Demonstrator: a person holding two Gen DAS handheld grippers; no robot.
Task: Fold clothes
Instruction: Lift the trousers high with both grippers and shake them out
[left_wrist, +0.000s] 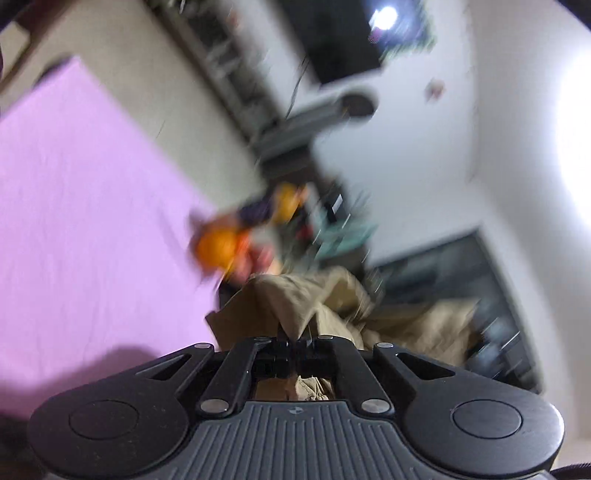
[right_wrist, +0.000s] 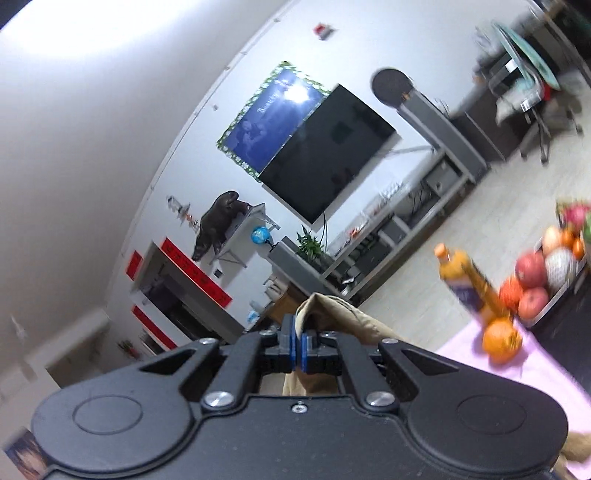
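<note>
poster: pale script across the upper part of the blue picture, too blurred to read
red strips: red banners beside the doorway, no characters legible
bottle label: purple-blue band on the orange bottle, print smeared by motion, unreadable
television: dark screen, no logo legible
left wrist view: everything blurred, no text readable
readable text overall: none
</note>
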